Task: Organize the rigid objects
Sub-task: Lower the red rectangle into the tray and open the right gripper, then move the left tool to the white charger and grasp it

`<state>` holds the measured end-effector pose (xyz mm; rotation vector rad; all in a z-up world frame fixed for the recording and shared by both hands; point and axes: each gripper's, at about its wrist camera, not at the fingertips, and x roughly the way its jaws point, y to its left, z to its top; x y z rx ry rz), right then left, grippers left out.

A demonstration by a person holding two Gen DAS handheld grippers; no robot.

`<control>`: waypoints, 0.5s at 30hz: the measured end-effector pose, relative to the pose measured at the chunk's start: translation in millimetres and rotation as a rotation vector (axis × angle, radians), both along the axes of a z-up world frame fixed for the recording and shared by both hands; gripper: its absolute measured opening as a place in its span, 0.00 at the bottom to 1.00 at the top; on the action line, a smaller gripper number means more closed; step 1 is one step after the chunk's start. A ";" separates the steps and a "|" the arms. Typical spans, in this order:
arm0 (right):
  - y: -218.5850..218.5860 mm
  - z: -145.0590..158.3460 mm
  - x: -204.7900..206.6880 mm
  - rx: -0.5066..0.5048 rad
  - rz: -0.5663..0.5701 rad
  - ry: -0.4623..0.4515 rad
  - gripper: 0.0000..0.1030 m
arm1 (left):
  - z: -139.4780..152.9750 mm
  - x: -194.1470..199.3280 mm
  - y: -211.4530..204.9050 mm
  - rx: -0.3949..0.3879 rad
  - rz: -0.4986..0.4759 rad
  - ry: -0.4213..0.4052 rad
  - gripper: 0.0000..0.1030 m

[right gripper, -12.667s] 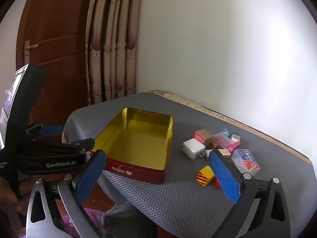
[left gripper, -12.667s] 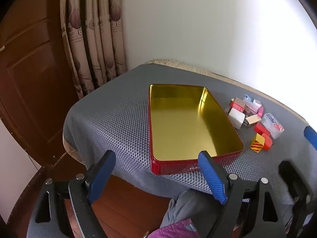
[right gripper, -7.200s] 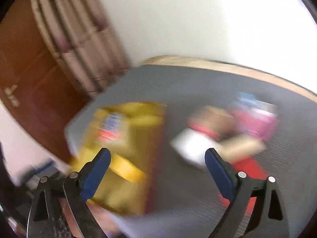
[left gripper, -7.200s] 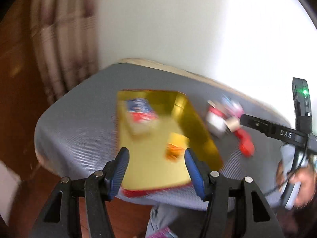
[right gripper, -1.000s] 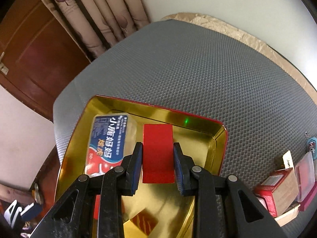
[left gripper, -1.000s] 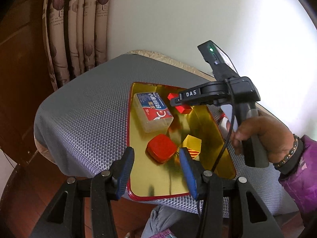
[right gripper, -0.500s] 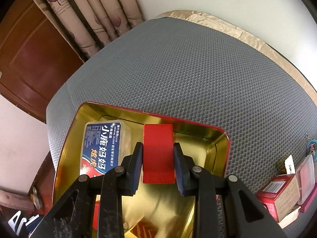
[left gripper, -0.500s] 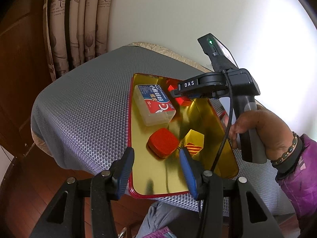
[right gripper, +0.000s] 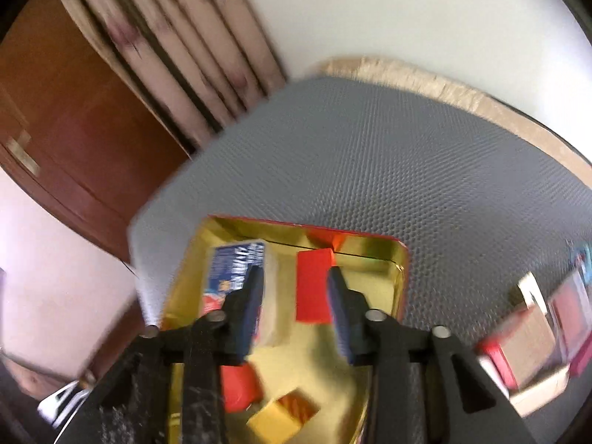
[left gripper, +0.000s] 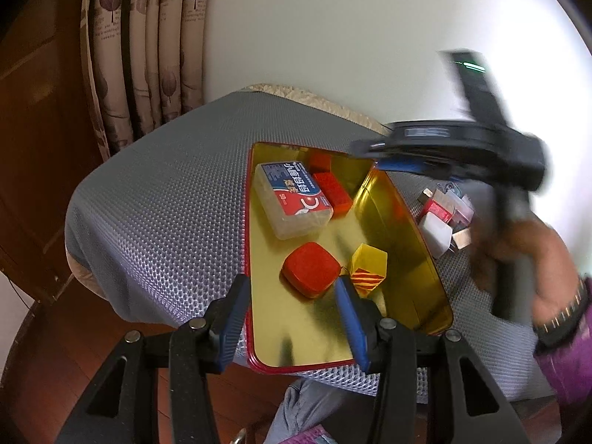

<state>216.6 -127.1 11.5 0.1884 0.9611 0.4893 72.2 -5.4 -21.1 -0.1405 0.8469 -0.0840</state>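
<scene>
The red rectangular block (right gripper: 313, 284) lay on the floor of the gold-lined, red-walled metal tin (right gripper: 401, 259), toward its far end, just beside the clear plastic box with the blue and red label (right gripper: 236, 270). The right gripper (right gripper: 296, 296) had just been opening: its blue-padded jaws stood apart with the block still between them, the left pad clear of it; whether the right pad still brushed it the blurred right wrist view did not settle. The step in hand appeared to be the release of this block into the tin.

Nearer the person in the same tin sat a red rounded-square case (left gripper: 310, 274) and a yellow cube with red stripes (left gripper: 368, 268), close together. The left gripper (left gripper: 292, 312) hung over the near end of the tin, jaws moderately apart and holding nothing.

Outside the tin, on the grey honeycomb-textured mat (left gripper: 166, 199), a cluster remained: a white plug-like cube (left gripper: 436, 233), a red and tan carton (right gripper: 518, 347) and other small pieces too blurred to name.

The next move would likely call for lifting the right gripper clear without nudging the block, then swinging to that cluster and closing on one piece. The pieces lay tightly packed, so picking one cleanly might disturb its neighbours.
</scene>
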 end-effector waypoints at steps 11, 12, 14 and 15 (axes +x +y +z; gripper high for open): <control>-211.8 -40.2 -146.6 -0.293 -0.429 -0.086 0.67 | 6.7 -14.1 -39.0 0.139 -0.100 -0.052 0.47; -230.9 -47.9 -156.7 -0.345 -0.465 -0.080 0.67 | 8.7 -16.2 -47.4 0.162 -0.123 -0.060 0.47; -259.3 -59.1 -171.2 -0.412 -0.514 -0.071 0.67 | 13.7 -19.1 -62.7 0.183 -0.174 -0.075 0.47; -271.2 -63.6 -178.0 -0.432 -0.536 -0.067 0.67 | 17.0 -19.8 -71.3 0.187 -0.210 -0.083 0.48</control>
